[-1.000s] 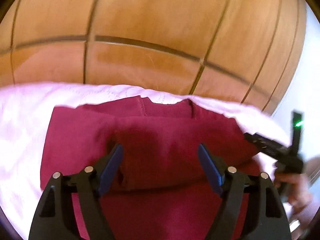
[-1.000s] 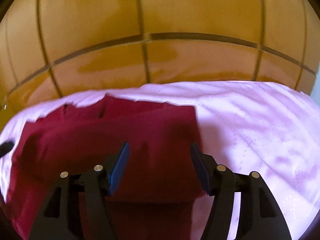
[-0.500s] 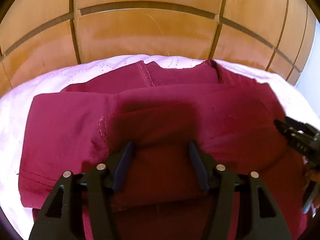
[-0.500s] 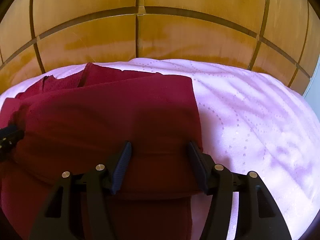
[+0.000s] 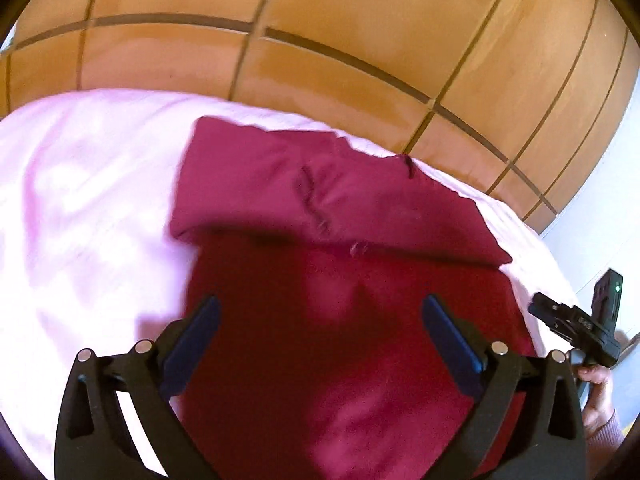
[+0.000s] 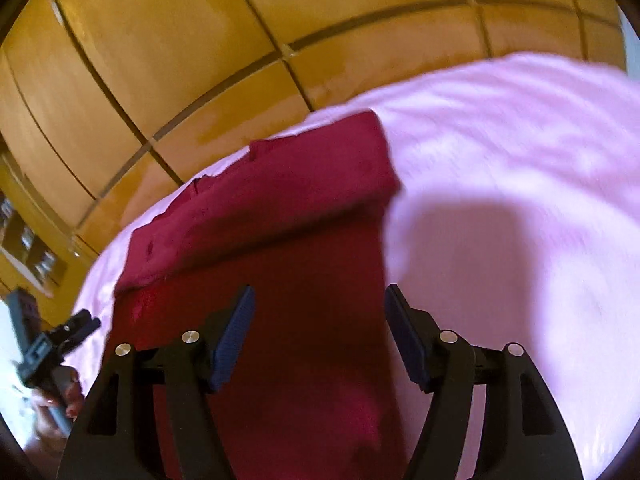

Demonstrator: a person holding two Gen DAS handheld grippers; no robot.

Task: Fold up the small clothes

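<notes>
A dark red garment [image 5: 320, 280] lies on a pink quilted cover [image 5: 88, 216], with its far part folded over into a band [image 5: 320, 196]. My left gripper [image 5: 318, 320] is open and empty, held above the garment's near part. In the right wrist view the same garment [image 6: 288, 272] runs from the centre toward the far left, with its folded band [image 6: 280, 184] at the far end. My right gripper [image 6: 318, 320] is open and empty above the garment's right edge. Each gripper shows at the edge of the other's view, the right one [image 5: 576, 324] and the left one [image 6: 44, 348].
A wooden panelled wall [image 5: 360, 32] stands right behind the pink cover [image 6: 520, 200]. A pale wall [image 5: 600, 240] is at the far right. Shelving with small items [image 6: 24, 240] shows at the left of the right wrist view.
Both grippers have pulled back and up from the garment and their jaws have opened wider. The far part of the garment now lies folded over as a band.
</notes>
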